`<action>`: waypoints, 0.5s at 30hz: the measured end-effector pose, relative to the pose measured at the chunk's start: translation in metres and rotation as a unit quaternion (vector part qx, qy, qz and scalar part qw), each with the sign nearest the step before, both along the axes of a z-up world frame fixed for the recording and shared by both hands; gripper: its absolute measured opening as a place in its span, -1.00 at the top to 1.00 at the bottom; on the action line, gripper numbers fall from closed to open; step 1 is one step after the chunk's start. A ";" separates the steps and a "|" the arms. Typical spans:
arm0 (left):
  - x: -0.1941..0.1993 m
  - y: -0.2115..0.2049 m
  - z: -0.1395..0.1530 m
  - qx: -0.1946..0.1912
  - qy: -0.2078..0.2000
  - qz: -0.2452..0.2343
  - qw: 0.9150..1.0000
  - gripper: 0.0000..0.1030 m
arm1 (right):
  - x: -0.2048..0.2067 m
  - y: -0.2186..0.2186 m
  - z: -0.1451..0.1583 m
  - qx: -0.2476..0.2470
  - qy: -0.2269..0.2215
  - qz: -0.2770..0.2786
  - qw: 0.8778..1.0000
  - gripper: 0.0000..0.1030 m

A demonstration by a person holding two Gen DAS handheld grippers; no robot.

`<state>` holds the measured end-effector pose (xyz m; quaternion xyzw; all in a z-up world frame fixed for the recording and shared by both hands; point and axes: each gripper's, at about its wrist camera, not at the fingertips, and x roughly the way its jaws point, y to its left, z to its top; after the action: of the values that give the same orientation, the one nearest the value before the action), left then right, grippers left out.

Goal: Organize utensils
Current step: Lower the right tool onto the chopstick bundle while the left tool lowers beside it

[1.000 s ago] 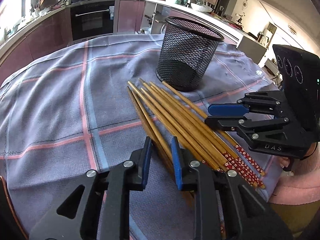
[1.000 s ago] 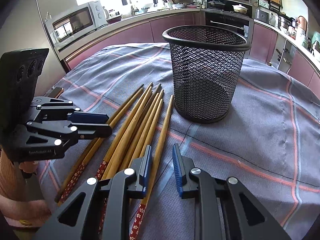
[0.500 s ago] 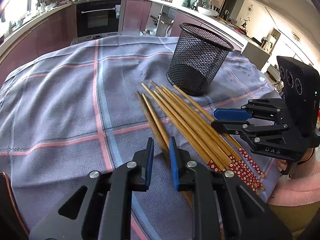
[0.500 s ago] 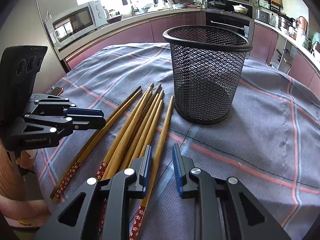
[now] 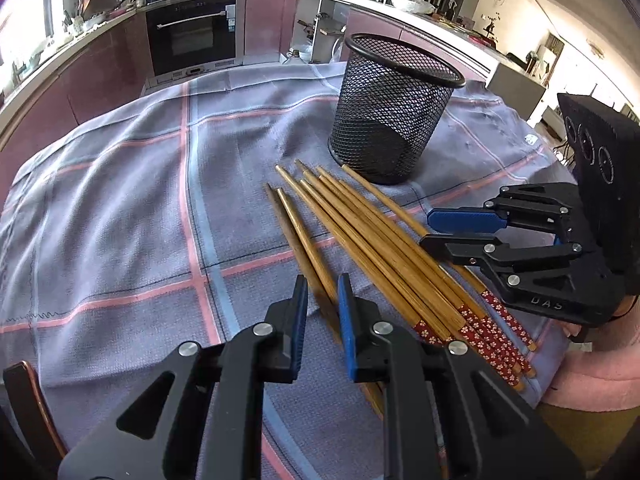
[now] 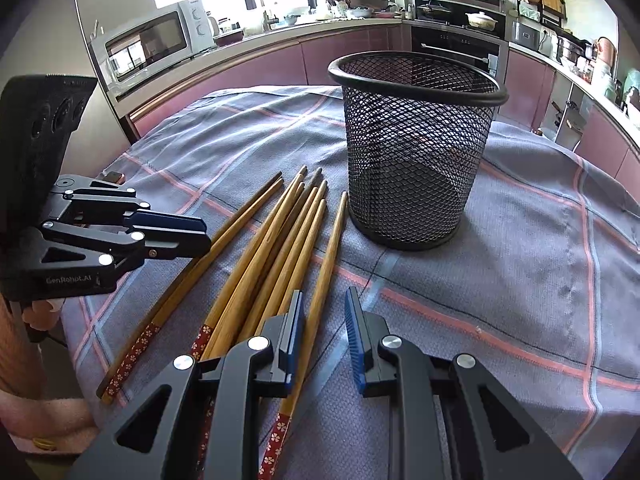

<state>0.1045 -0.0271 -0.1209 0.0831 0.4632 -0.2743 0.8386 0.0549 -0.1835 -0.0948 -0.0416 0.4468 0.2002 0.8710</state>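
Several bamboo chopsticks [image 5: 372,240] [image 6: 272,248] with red flowered ends lie side by side on the checked cloth, tips toward a black mesh cup [image 5: 392,120] [image 6: 412,152] that stands upright with nothing in it. My left gripper [image 5: 322,292] [image 6: 202,232] hovers over the two outermost chopsticks. Its jaws are opening from a narrow gap; one chopstick shows through the gap, untouched. At the other side of the bunch my right gripper [image 6: 324,308] [image 5: 427,229] hangs slightly open above the chopstick nearest the cup, holding nothing.
A grey-blue cloth [image 5: 120,220] with pink lines covers the whole table. A wooden chair back [image 5: 28,400] rises at the near left edge. A pink sleeve [image 5: 592,372] is behind the right gripper. Kitchen counters, an oven and a microwave [image 6: 148,40] ring the room.
My left gripper has drawn back a little toward the chopsticks' near ends and turned slightly; its jaws narrowed, then widened a bit. The right gripper and chopsticks have not moved.
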 end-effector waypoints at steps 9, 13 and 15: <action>0.000 0.003 -0.003 -0.014 0.003 0.004 1.000 0.61 | -0.001 -0.001 0.000 0.001 -0.001 0.000 1.000 0.60; 0.000 0.010 -0.003 -0.016 0.003 0.013 1.000 0.56 | -0.001 -0.002 0.000 0.002 -0.002 0.000 1.000 0.60; 0.001 0.012 -0.004 -0.016 0.005 0.016 1.000 0.56 | -0.001 -0.002 0.000 0.003 -0.002 -0.001 1.000 0.60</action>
<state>0.1053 -0.0153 -0.1248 0.0610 0.4641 -0.2681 0.8421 0.0534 -0.1853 -0.0949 -0.0394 0.4446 0.2006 0.8721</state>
